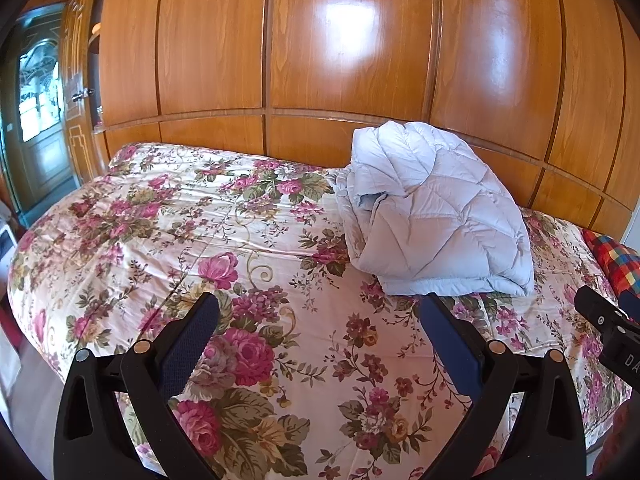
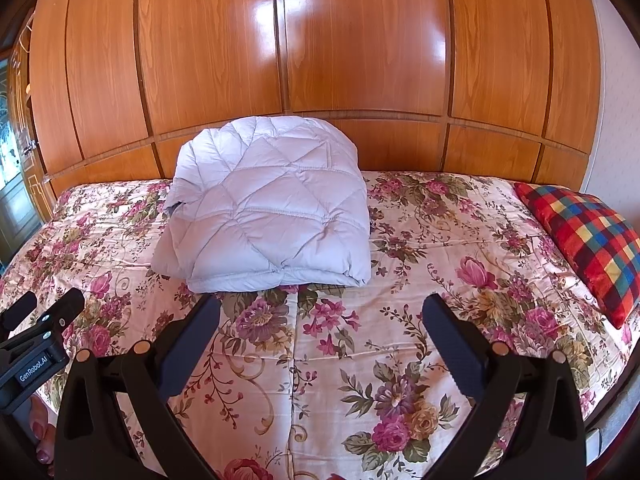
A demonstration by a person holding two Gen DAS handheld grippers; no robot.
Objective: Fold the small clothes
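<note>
Right wrist view: a pale quilted jacket (image 2: pixel 264 208) lies folded on the floral bedspread (image 2: pixel 400 320), near the wooden headboard wall (image 2: pixel 360 60). Its long axis runs across the bed, with the hemmed fold edge facing the camera. A plaid pillow (image 2: pixel 588 236) rests well apart at right. The right gripper (image 2: pixel 320 320) is spread wide, holding nothing. Left wrist view: the left gripper (image 1: pixel 320 320) likewise stands wide and unloaded, short of the jacket (image 1: pixel 432 216).

This is a bedroom in a home. A bed with a floral bedspread (image 2: pixel 400 240) stands against a glossy wooden wardrobe wall (image 2: pixel 360 60), a plaid pillow (image 2: pixel 588 240) lies on it, and a carved wooden door (image 1: pixel 76 92) stands open.
</note>
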